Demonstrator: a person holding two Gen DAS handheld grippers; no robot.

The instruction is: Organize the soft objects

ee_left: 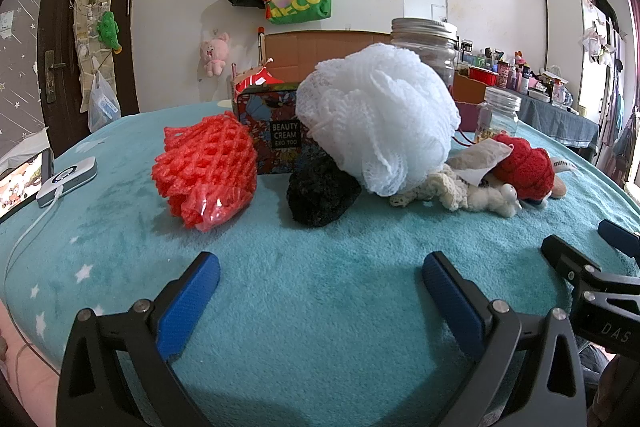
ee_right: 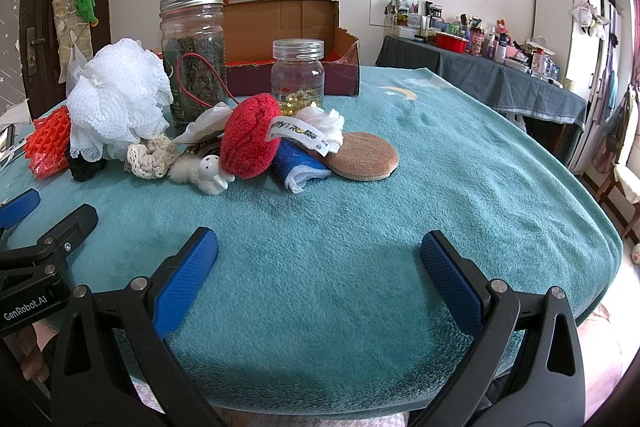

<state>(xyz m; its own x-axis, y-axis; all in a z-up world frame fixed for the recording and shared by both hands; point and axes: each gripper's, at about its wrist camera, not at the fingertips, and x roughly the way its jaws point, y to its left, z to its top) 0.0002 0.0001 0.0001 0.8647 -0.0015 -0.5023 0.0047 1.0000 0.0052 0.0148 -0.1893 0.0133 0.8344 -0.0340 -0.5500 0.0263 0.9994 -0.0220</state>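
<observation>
White loofah (ee_left: 376, 119) well ahead of gaping left claw (ee_left: 320, 287)

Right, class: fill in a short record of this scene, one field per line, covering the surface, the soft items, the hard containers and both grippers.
surface: teal blanket
soft items: white mesh pouf, red foam net, black scrunchie, red knitted piece, round brown pad
hard containers: tall lidded jar, small lidded jar, cardboard box
left gripper: open, holding nothing
right gripper: open, holding nothing
</observation>
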